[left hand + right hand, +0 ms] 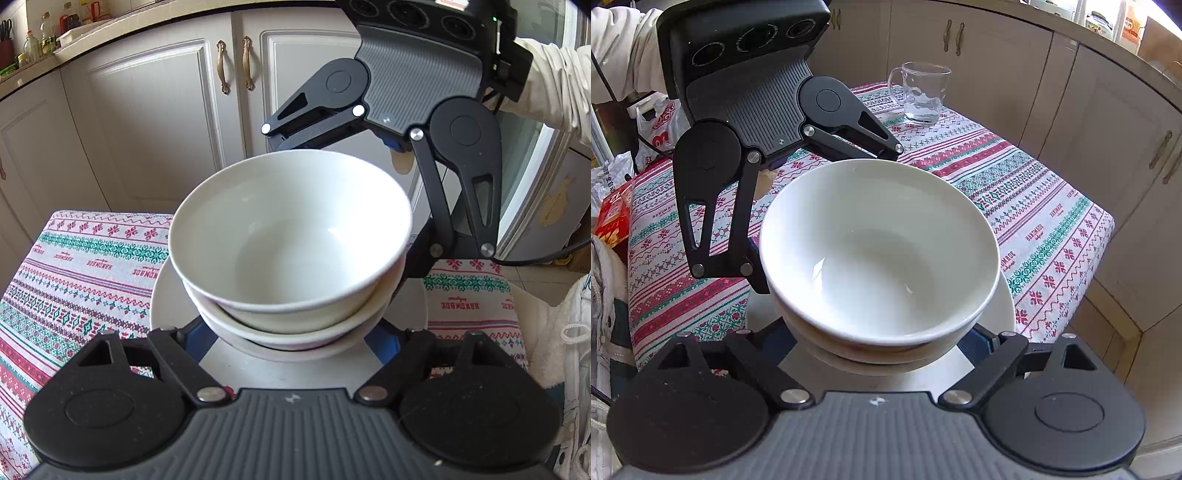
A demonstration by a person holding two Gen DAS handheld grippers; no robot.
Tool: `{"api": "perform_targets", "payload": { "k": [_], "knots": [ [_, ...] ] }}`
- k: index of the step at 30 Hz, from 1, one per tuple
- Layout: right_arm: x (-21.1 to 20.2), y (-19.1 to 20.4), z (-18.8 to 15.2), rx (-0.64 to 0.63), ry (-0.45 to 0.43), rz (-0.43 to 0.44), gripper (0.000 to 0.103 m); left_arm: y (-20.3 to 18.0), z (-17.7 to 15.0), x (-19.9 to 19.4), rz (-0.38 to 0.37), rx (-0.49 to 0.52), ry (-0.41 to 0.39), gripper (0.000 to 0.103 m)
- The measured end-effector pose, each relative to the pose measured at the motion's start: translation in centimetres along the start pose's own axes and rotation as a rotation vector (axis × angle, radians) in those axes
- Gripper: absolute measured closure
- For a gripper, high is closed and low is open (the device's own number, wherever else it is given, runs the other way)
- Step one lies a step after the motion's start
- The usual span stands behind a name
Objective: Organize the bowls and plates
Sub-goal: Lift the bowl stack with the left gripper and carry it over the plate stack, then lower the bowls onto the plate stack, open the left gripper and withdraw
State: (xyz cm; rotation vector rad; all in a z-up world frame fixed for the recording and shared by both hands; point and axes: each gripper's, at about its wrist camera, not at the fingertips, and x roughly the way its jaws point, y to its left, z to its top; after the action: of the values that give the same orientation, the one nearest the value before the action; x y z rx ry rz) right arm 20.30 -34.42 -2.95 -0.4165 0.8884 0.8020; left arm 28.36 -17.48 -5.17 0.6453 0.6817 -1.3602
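A white top bowl [291,236] sits nested in a second white bowl [295,328], and both stand on a white plate [166,306] on the patterned tablecloth. My left gripper [291,347] stands open, its fingers either side of the stack's near base. My right gripper [882,347] stands open at the opposite side of the same stack; it shows in the left wrist view [343,206] behind the bowls. The top bowl [879,251], lower bowl [871,350] and plate [1004,310] fill the right wrist view. Fingertips are hidden by the bowls.
A clear glass mug [923,92] stands at the table's far corner. A red box [613,218] and plastic bags lie off the table's side. White cabinet doors [147,122] stand behind the table. A fridge door [535,177] is at right.
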Motion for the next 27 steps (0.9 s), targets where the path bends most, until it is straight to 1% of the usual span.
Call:
{"api": "perform_targets", "payload": {
  "k": [2,7,9,10,11,14,16,19,21,24,27],
  "knots": [
    [0.0,-0.2,-0.1,0.010,-0.005,0.002,0.009,-0.1,0.0,0.0,0.003,0.000,-0.002,0.019],
    [0.1,-0.4,-0.3,0.037,-0.014,0.002,0.009,-0.9,-0.3,-0.4,0.041,0.004,-0.014,0.018],
    [0.1,-0.3,-0.4,0.046,-0.020,-0.006,0.007,-1.2,-0.5,-0.6,0.058,-0.019,-0.022,0.010],
    [0.0,-0.1,-0.5,0.050,-0.029,-0.016,0.001,-1.4,-0.6,-0.9,0.075,-0.029,-0.033,0.007],
    [-0.1,0.0,-0.5,0.056,-0.037,-0.022,0.000,-1.6,-0.7,-1.1,0.088,-0.034,-0.046,0.006],
    [-0.7,0.8,-0.8,0.079,-0.043,-0.049,0.000,-2.6,-1.2,-2.3,0.132,-0.061,-0.073,0.002],
    [-1.1,1.5,-1.0,0.100,-0.038,-0.077,0.000,-3.7,-1.5,-3.1,0.180,-0.069,-0.097,0.002],
    [-1.7,2.9,-1.2,0.137,-0.025,-0.157,0.000,-5.7,-2.3,-4.2,0.269,-0.082,-0.130,0.001],
    [-2.2,4.0,-1.4,0.182,-0.020,-0.218,0.000,-7.0,-2.7,-5.0,0.321,-0.110,-0.146,0.001],
    [-2.7,5.8,-1.8,0.251,-0.014,-0.268,0.000,-8.8,-3.0,-6.0,0.388,-0.195,-0.182,0.001],
    [-3.2,7.9,-2.2,0.316,-0.034,-0.348,0.000,-10.5,-3.1,-6.8,0.486,-0.313,-0.197,0.001]
  ]
}}
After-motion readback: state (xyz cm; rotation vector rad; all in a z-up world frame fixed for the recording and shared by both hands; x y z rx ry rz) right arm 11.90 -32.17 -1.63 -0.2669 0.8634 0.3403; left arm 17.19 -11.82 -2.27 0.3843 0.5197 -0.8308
